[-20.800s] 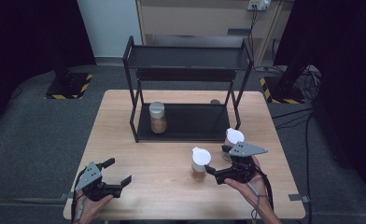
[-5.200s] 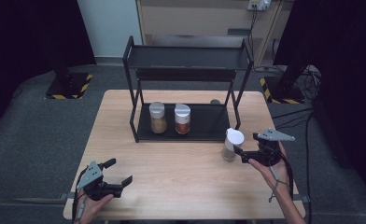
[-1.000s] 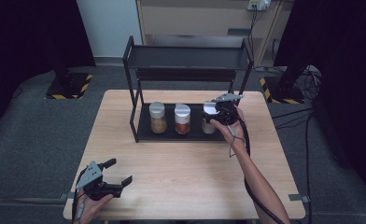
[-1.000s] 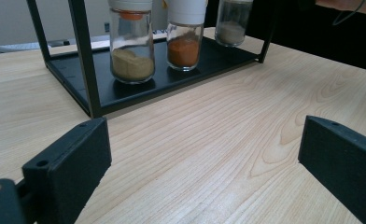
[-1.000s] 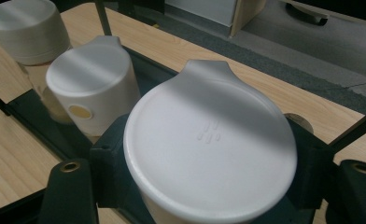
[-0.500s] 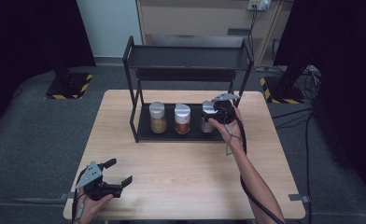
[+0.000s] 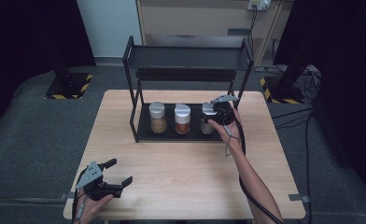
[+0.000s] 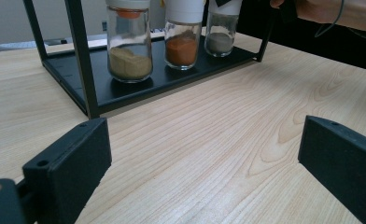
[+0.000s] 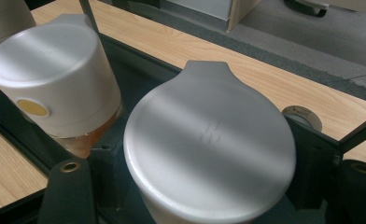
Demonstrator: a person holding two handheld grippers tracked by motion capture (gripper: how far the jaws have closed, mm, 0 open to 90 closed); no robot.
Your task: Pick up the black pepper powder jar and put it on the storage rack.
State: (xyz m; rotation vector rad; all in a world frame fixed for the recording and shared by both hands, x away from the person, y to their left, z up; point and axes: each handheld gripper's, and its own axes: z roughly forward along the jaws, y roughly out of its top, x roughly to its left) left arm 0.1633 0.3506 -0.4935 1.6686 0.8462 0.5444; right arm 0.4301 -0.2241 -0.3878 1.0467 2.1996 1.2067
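At the near left corner of the pale wooden table (image 7: 190,172), the left gripper (image 7: 117,176) lies low in the person's left hand (image 7: 91,205), its two black jaws spread wide with nothing between them; in the left gripper view only bare wood grain lies in the gap.

Farther back stands the black metal two-tier rack (image 7: 189,58), its lower tray resting on the tabletop. Three glass spice jars with white caps sit in a row on that tray. Leftmost is the jar of tan powder (image 7: 158,117), close to the rack's left front post. Just beside it is the jar of orange-red powder (image 7: 182,119), near the middle of the tray. Third, toward the right end, is the jar of grey powder (image 7: 207,118), upright on the tray.

The right gripper (image 7: 217,112) reaches in from the right and sits at this grey jar. In the right gripper view its round white flip-top cap (image 9: 209,140) lies between the two black jaws, one on either side of it, so the gripper is closed around the jar. The person's right hand (image 7: 228,126) holds the gripper, the forearm running back toward the table's near right edge.
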